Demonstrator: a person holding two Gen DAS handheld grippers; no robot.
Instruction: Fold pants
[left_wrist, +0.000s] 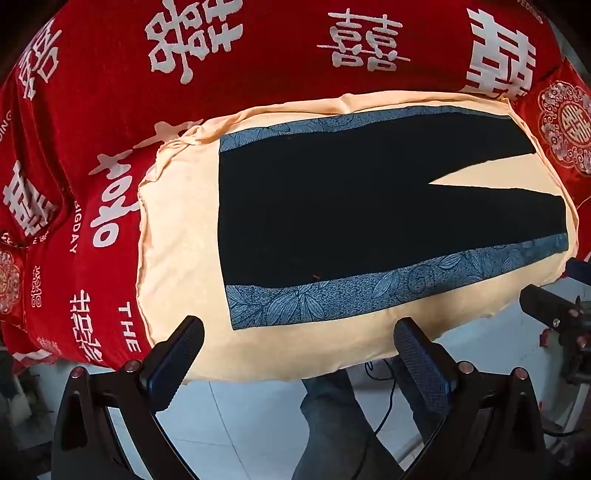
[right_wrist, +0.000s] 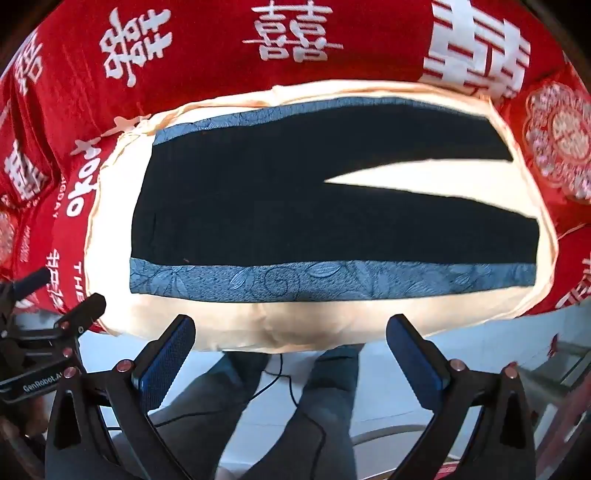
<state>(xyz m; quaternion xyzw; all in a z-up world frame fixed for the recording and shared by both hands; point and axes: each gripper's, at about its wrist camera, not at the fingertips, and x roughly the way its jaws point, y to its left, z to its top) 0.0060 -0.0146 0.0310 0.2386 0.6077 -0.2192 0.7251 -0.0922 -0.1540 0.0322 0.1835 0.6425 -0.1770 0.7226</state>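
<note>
Black textured pads faced each other across a wide gap on the left claw (left_wrist: 297, 354), whose jaws stood fully apart with nothing between them. The right claw (right_wrist: 290, 349) showed the same condition: jaws spread wide, empty, blue-edged pads turned inward. Both claws hovered above the near edge of the bed, clear of the fabric.

Directly below the claws, the person's legs (right_wrist: 325, 391) in grey-blue trousers stood on a pale tiled floor (left_wrist: 236, 417), with a thin black cable (right_wrist: 284, 376) trailing across the tiles. In the left wrist view, the right gripper's body appeared at the right border; in the right wrist view, the left gripper's body appeared at the left border.

Beyond the floor lay a cream-coloured cloth (left_wrist: 177, 240), spread over the bed as a work surface, its edges slightly rumpled at the far left corner.

The pants (left_wrist: 332, 206) lay flat and unfolded on the cream cloth, near its centre. The waistband pointed to the left and the two legs extended to the right, separated by a narrow wedge of cream cloth. The pants were black, with a blue leaf-patterned stripe (right_wrist: 332, 280) along each outer seam; the near stripe ran just beyond the claws.

A red bedspread (left_wrist: 258, 74) with white double-happiness characters surrounded the cream cloth on the far, left and right sides.
</note>
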